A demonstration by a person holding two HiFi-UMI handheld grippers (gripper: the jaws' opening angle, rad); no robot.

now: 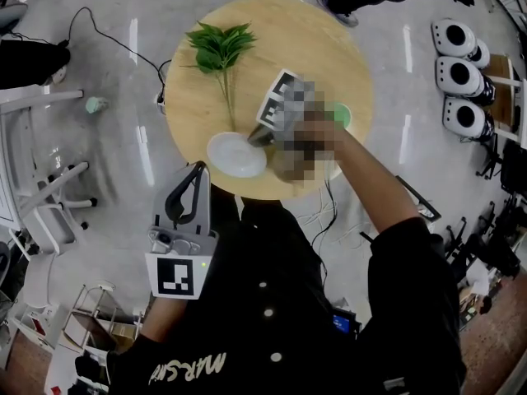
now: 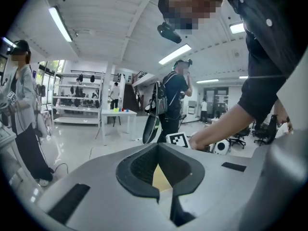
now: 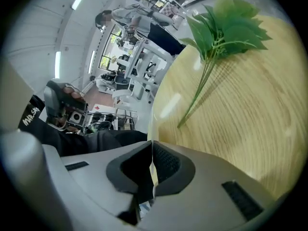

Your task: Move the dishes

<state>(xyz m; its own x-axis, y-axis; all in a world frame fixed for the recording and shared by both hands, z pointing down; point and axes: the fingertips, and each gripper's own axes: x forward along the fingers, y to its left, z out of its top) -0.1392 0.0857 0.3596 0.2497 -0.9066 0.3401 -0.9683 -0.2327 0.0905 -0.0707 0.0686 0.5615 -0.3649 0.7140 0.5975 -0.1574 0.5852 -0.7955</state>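
Pale, streaked wood grain is being shown by the round table (image 1: 329, 39), plain white by the plate (image 1: 235, 156) and leafy green by the sprig (image 1: 219, 46) — while grey shells, black pads and black-and-white square markers are being displayed by the left gripper (image 1: 200, 168) and the right gripper (image 1: 260, 136).

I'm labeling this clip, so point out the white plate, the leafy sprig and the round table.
white plate (image 1: 232, 156), head view, its bare middle.
leafy sprig (image 1: 218, 46), head view, its leaves.
round table (image 1: 309, 44), head view, bare wood on the far side.
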